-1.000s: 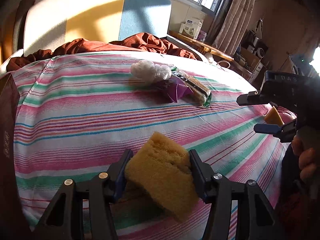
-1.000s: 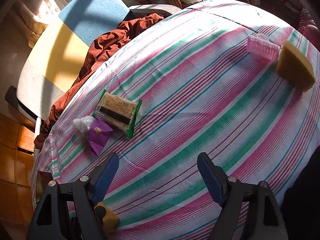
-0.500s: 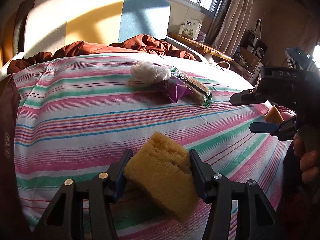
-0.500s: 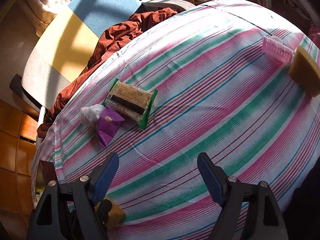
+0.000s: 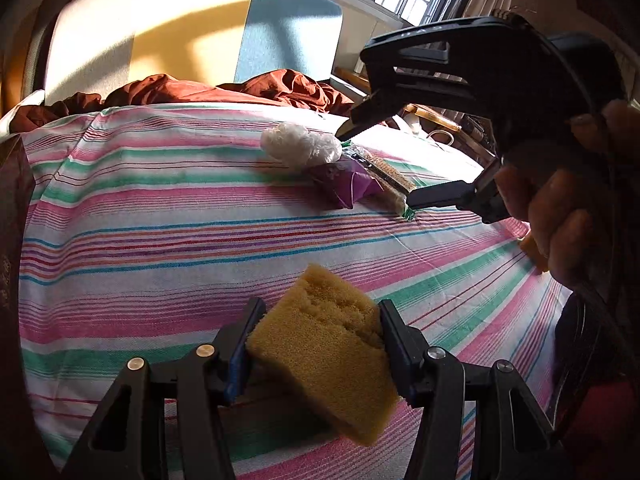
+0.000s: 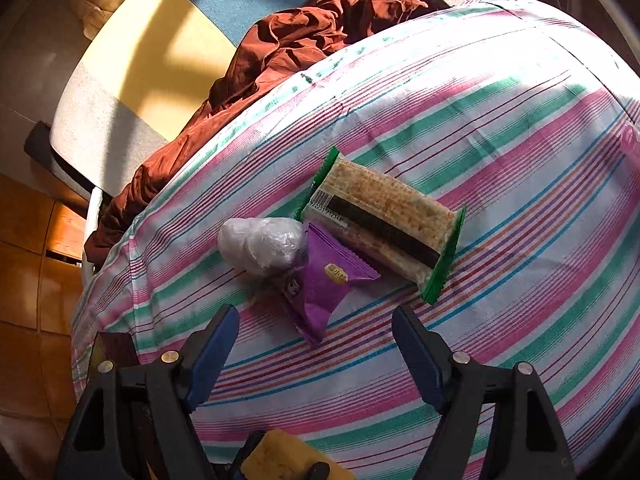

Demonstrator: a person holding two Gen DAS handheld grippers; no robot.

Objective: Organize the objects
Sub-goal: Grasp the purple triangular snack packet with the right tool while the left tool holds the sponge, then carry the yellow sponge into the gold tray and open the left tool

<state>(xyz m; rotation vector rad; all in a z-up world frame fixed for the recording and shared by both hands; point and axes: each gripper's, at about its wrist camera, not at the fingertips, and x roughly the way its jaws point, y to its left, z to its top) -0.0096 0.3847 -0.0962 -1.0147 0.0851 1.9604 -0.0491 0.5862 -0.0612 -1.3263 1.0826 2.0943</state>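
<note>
Black right gripper (image 6: 316, 334) above purple packet (image 6: 326, 286)

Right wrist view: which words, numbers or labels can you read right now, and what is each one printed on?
"922251742348", roughly; the first digits are uncertain: under the barcode on the cracker packet.
Yellow badge on the purple snack pouch: characters too small to read.
Raised letters on the right claw's black body in the left wrist view: too dark to read.
Nothing else legible.
</note>
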